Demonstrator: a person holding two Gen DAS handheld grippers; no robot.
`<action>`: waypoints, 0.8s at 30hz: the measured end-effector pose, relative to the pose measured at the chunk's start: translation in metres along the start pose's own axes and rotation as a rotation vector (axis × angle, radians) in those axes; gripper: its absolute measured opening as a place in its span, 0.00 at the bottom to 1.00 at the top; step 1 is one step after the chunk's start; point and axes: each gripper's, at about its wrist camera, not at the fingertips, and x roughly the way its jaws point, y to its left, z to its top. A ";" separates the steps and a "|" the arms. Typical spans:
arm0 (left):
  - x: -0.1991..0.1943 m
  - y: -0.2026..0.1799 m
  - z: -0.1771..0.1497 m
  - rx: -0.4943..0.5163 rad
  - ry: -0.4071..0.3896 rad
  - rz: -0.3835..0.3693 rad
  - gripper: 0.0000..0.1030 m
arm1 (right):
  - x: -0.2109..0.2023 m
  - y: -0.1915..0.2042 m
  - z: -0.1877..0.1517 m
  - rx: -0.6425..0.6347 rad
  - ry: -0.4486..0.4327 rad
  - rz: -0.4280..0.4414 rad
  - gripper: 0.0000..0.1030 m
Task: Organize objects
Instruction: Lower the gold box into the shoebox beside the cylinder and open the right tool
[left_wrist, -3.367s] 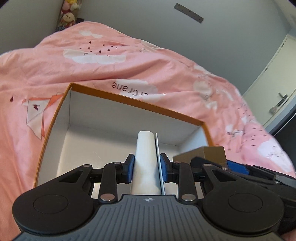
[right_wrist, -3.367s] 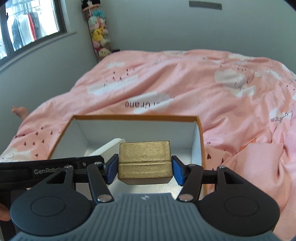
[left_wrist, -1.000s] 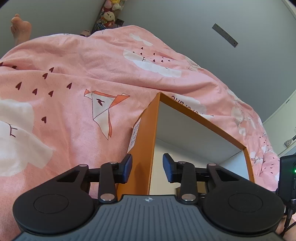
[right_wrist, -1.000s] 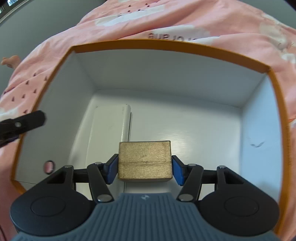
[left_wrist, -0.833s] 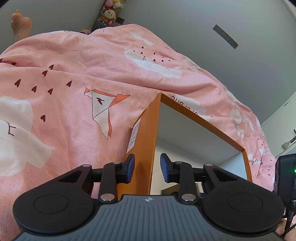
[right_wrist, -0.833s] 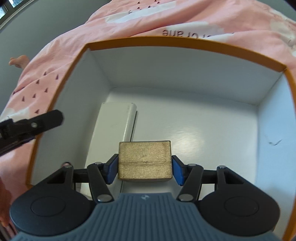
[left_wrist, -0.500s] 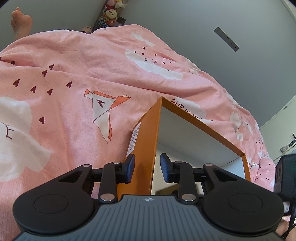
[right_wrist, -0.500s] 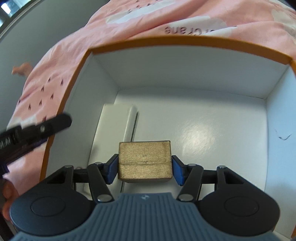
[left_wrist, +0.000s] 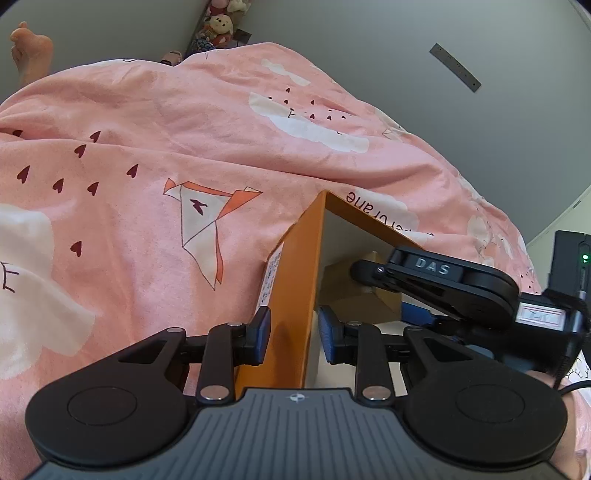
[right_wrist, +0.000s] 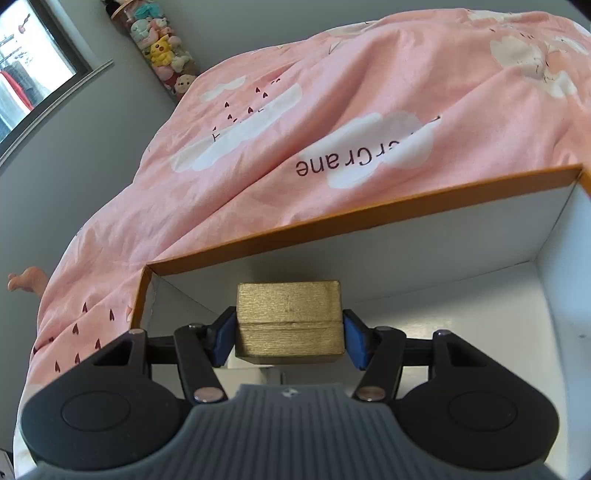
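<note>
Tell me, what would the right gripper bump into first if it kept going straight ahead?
Probably the white far wall of the orange box. The right gripper holds a gold block pointing into the box, so the block would likely touch first. How far off that wall is isn't clear.

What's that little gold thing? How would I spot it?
Find the pink bedspread, then the orange box with white insides sitting on it. Over the box's inside, the right gripper clamps the small gold block, the only brushed gold thing there, with a groove running across its front.
</note>
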 end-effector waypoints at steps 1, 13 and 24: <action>0.000 0.001 0.000 0.000 0.000 0.002 0.32 | 0.002 0.001 0.000 0.002 -0.002 0.003 0.59; 0.005 0.003 0.002 -0.002 0.008 0.005 0.32 | 0.032 0.022 -0.003 -0.049 0.083 0.082 0.61; 0.006 0.003 0.001 -0.003 0.006 0.006 0.32 | 0.020 0.028 -0.005 -0.113 0.067 0.117 0.44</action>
